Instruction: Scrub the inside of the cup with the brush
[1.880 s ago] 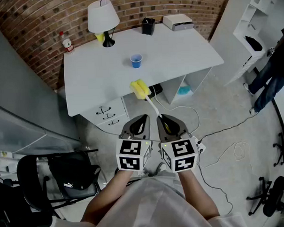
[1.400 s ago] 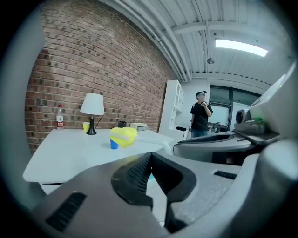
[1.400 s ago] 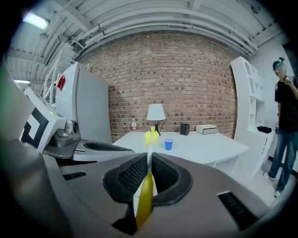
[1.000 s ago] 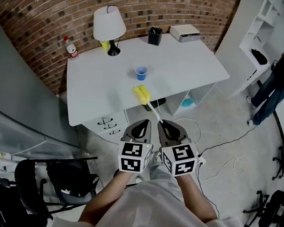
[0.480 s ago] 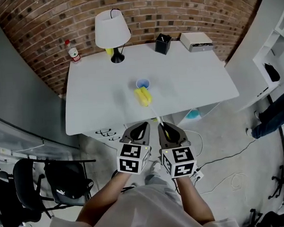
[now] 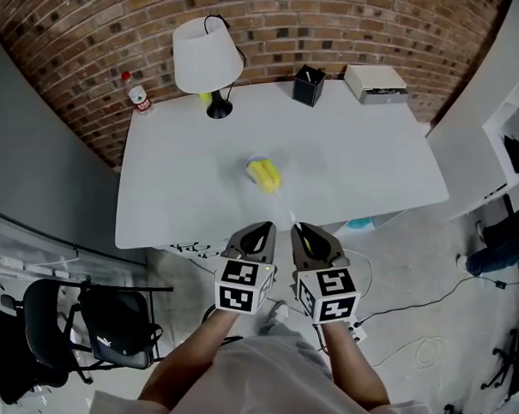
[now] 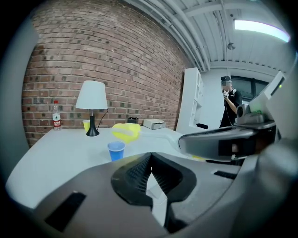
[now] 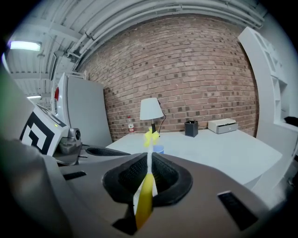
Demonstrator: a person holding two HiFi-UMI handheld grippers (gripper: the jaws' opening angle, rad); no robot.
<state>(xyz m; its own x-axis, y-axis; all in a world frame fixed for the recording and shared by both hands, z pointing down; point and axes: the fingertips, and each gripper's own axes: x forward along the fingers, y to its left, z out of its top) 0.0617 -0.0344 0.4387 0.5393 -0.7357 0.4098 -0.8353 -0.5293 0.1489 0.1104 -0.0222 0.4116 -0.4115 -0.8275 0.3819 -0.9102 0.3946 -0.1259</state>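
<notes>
Head view: both tools sit low centre, side by side, just off the near edge of the white rectangular table. The left hand-held gripper has its jaws pressed together with nothing between them. The right hand-held gripper is clamped on the yellow grip end of a long brush with a thin white handle and a yellow sponge head. The brush reaches out over the table. The small blue plastic cup stands upright mid-table. From above it is almost wholly covered by the brush head, with only a sliver of rim showing.

In the left gripper view the yellow head sits above and just behind the cup rim. I cannot tell if they touch, and the cup's inside is not visible. In the right gripper view the cup is mostly hidden behind the handle.

At the back of the table, against the red brick wall, are a white-shaded lamp on a black stand, a clear bottle with a red label, a black square pen holder and a flat white box. A small yellow cup is half hidden behind the lamp stand. A black office chair at lower left is cut off by the frame. A person stands far back in the left gripper view, small and hard to make out.
</notes>
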